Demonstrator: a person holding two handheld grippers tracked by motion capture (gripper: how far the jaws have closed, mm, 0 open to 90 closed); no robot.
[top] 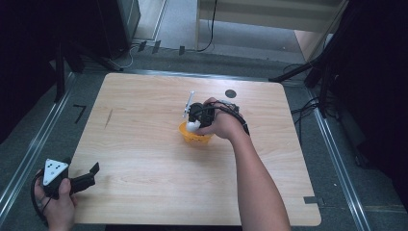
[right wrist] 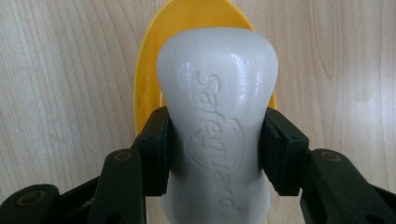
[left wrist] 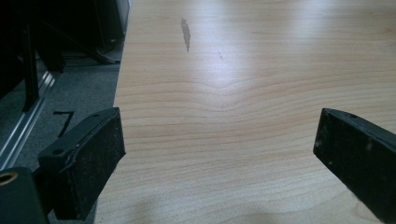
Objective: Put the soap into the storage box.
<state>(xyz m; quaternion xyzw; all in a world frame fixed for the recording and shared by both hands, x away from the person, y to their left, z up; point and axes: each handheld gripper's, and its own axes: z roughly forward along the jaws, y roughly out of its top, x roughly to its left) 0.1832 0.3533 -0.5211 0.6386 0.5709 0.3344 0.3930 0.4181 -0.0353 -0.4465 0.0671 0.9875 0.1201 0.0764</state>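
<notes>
A white bar of soap (right wrist: pixel 217 107) with raised lettering is pinched at its narrow waist between both black jaws of my right gripper (right wrist: pixel 215 149). Directly under it sits a yellow bowl-shaped dish (right wrist: pixel 144 84), its rim peeking out on both sides. In the high view the right gripper (top: pixel 195 118) holds the soap (top: pixel 193 126) at the yellow dish (top: pixel 195 137) near the table's middle. My left gripper (top: pixel 89 173) rests at the table's near left corner, jaws wide apart over bare wood (left wrist: pixel 219 154), nothing between them.
A wooden table (top: pixel 144 144) carries a small dark round spot (top: pixel 230 93) behind the dish and a dark streak (top: pixel 108 118) at the left. Grey floor, metal rails and black stand legs surround the table.
</notes>
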